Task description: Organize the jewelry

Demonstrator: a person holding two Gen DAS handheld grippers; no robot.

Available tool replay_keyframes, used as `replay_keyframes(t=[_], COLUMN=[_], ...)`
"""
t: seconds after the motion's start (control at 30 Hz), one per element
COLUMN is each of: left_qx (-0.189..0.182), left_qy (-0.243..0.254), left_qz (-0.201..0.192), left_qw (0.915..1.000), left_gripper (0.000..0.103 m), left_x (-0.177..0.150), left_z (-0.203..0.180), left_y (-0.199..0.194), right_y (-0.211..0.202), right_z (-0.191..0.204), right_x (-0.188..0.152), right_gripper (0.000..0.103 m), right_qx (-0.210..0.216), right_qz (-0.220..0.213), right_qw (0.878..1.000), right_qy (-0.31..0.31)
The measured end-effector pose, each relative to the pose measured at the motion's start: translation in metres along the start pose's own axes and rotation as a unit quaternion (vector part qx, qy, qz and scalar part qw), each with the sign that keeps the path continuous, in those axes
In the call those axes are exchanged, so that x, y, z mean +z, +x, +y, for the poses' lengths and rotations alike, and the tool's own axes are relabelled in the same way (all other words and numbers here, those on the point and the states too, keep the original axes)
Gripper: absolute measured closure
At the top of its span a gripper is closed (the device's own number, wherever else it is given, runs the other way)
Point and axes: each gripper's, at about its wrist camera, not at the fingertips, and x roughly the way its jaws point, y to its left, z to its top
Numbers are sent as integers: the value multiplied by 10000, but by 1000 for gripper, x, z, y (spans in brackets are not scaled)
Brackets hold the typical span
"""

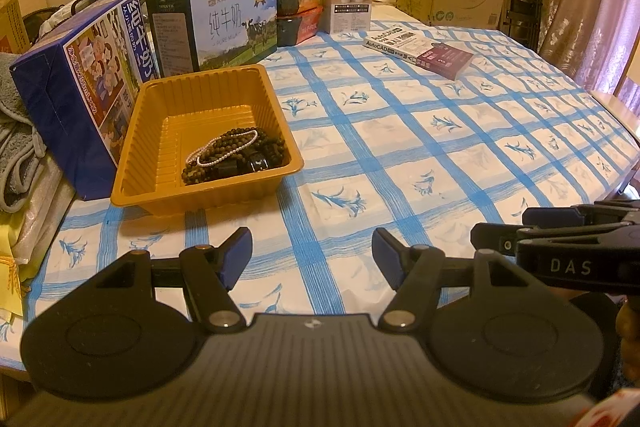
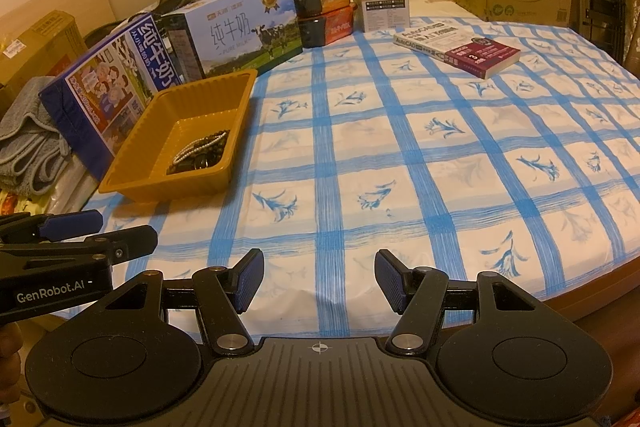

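Right wrist view: milk carton [image 2: 248, 31] reads "PURE MILK".

You see the jewelry heaped in the near right corner of the ribbed orange tray [image 1: 140, 131]: dark wooden bead strands [image 1: 224, 155] coiled in a pile, with a white pearl strand [image 1: 228, 147] looped across them.

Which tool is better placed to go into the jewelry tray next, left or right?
Probably left. The yellow tray with the beads lies just ahead-left of the left tool. The right tool faces bare tablecloth, tray farther off. Both open, empty.
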Motion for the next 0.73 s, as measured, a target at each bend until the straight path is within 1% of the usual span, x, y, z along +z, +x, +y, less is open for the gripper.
replay_keyframes(t=[0.53, 0.73], left_qx=[-1, -10], left_qy=[11, -2], left_qz=[-21, -44], left_qw=[10000, 10000], left_gripper=[39, 39], left_x=[2, 8], left_z=[-1, -1], left_y=[-1, -3], right_y=[0, -1], right_z=[0, -1], right_x=[0, 3], right_gripper=[41, 41], right_qx=[-1, -15], right_qz=[-4, -27], right_qw=[10000, 10000], right_qy=[-2, 5])
